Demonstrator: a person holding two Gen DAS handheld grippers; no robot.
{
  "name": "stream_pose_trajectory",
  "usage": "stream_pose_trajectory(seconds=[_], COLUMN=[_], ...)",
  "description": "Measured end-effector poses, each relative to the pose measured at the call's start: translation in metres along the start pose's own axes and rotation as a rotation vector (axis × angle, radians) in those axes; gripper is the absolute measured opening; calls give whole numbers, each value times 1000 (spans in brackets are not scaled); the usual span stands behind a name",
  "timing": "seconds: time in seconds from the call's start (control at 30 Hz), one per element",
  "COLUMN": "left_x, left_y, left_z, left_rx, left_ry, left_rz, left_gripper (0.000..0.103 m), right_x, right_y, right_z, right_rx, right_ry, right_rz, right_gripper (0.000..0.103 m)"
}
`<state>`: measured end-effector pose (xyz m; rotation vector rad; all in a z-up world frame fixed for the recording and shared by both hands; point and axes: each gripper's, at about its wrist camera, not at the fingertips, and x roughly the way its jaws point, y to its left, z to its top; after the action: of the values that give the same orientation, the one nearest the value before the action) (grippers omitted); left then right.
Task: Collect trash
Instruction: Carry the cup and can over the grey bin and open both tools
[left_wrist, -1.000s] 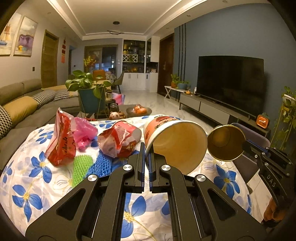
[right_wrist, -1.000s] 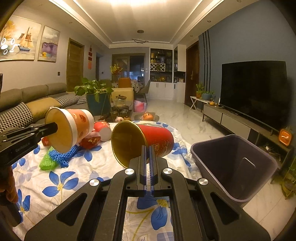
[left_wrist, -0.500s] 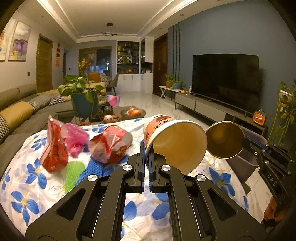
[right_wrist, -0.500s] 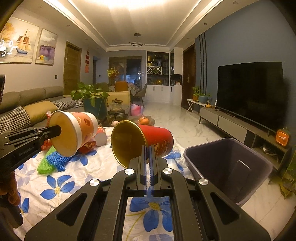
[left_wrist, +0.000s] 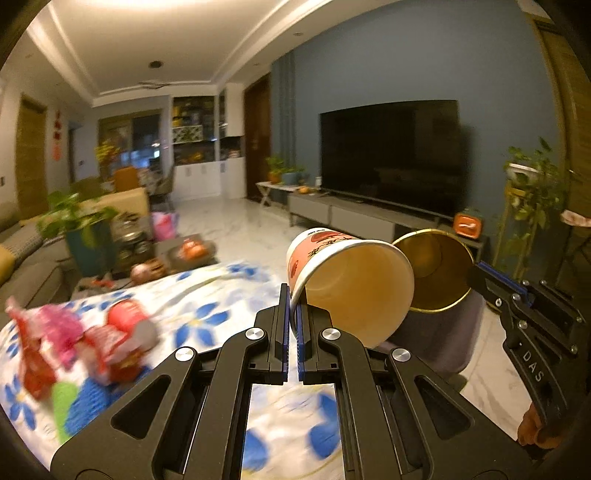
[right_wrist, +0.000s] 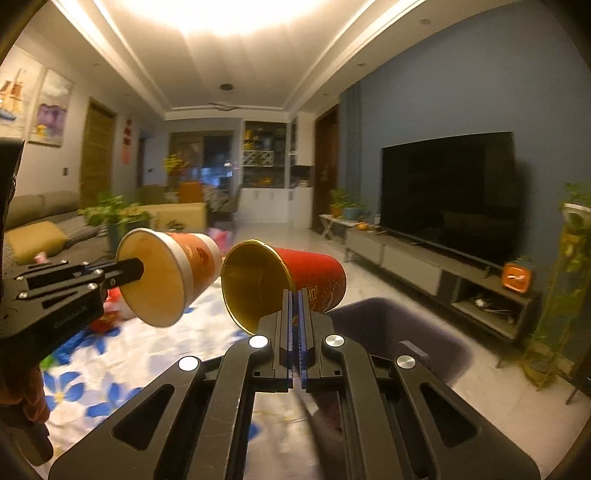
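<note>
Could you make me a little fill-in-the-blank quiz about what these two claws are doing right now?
1. The left claw is shut on the rim of an orange and ____ paper cup.
2. The right claw holds a red cup whose inside is ____.
3. Beneath the red cup stands a dark ____.
4. The tablecloth is printed with blue ____.

Missing words: white; gold; bin; flowers

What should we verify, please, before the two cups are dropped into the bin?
1. Left gripper shut on the orange cup rim: ok.
2. Right gripper shut on the red cup rim: ok.
3. Red cup over the bin: ok.
4. Orange cup over the bin: cannot tell; in the right view it looks over the floral cloth.
5. Bin has room: ok.
</note>
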<state>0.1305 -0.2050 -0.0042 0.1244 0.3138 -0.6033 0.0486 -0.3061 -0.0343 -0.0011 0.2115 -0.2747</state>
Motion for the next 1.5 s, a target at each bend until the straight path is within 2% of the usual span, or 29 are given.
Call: stream_pose_trajectory(seconds=[0.23,0.47,1.0,1.5], left_x=[49,79,117,132], left_y=[-45,-61,-74,-78], left_z=[2,-5,-13,-19], left_rx=[23,22,8,-14], left_ry=[12,32,80,125], left_rz=[-92,-134,-154,-180], left_gripper=[2,2,2,2], right_x=[5,15,29,37], right_y=[-46,-72,-84,-86], right_z=[-1,-12,-21,-23], right_rx=[38,60,84,101], right_ry=[-5,18,56,89], right_rz=[-111,-163,-181,-171], right_gripper=[3,3,3,3])
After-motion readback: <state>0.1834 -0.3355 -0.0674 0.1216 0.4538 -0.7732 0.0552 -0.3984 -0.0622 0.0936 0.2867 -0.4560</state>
